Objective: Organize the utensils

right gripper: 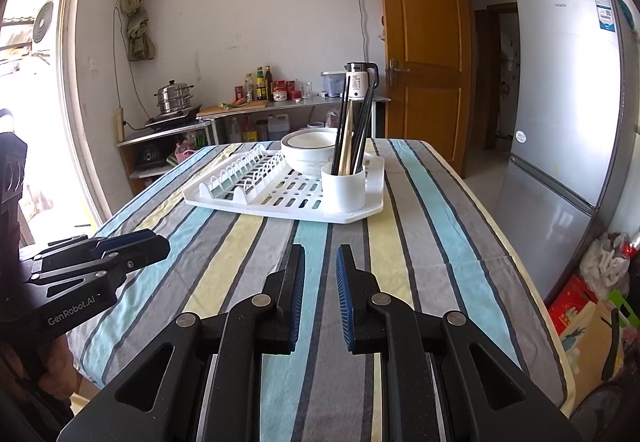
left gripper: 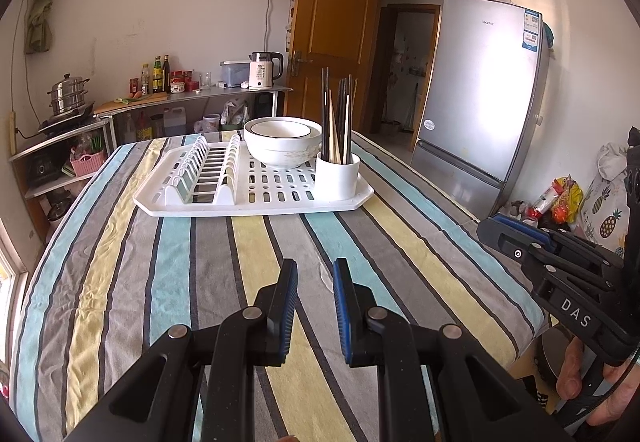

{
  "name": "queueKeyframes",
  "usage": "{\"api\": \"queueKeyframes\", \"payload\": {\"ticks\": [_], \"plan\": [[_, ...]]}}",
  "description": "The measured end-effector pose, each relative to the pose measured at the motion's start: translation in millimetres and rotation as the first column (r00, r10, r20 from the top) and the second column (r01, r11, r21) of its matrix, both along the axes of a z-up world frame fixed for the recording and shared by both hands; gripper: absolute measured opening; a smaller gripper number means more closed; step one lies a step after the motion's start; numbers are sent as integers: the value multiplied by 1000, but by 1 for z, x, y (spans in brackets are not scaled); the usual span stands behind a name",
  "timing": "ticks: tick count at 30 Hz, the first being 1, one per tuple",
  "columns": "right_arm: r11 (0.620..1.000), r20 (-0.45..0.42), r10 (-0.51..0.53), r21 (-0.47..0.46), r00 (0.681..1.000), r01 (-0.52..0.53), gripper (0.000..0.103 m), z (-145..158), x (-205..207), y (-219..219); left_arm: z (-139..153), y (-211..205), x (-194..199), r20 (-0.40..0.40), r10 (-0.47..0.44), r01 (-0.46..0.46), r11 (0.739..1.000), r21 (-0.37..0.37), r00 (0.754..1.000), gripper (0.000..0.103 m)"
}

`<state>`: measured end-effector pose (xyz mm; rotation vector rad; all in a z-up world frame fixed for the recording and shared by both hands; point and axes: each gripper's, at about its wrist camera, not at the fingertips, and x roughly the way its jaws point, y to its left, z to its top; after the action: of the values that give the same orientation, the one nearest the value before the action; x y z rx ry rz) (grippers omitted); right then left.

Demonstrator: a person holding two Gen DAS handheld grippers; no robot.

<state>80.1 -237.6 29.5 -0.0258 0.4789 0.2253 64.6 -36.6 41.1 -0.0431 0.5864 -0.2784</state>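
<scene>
Chopsticks (left gripper: pixel 336 122), dark and pale, upright in white cup (left gripper: pixel 337 178) on drying rack (left gripper: pixel 256 198), both grippers' fingers parted, empty.

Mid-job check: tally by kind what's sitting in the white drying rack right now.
Bowls: 2
Chopstick holder: 1
Chopsticks: too bunched to count
Total, without chopsticks: 3

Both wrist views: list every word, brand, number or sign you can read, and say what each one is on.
"DAS": on the right gripper, seen from the left wrist.
"GenRobot.AI": on the left gripper, seen from the right wrist.
"55": on the white kettle.
"Leader": fridge door brand, small, read with some doubt.
Fridge stickers and bottle labels: too small to read.
</scene>
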Motion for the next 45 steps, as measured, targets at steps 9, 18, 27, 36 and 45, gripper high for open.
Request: {"api": "queueKeyframes", "payload": {"ticks": [9,18,27,36,45], "plan": [[1000,-8,7,1,1000,-7,17,-2,0,2,-2,-1,1,-4,2,-2,1000,5,1000,18],[1000,-10,12,3,1000,-12,17,-3,1,2,-6,-3,1,-10,-6,6,1000,9,1000,18],[1000,-15,13,3,1000,-13,17,-5,2,4,-7,-3,3,-13,1,0,1000,25,1000,18],[1000,-15,13,4,1000,-13,17,-6,3,4,-8,-6,4,-16,-2,2,999,32,1000,18],[1000,-14,14,1,1000,-14,17,-7,4,4,-8,-6,2,-13,-3,3,999,32,1000,18]]}}
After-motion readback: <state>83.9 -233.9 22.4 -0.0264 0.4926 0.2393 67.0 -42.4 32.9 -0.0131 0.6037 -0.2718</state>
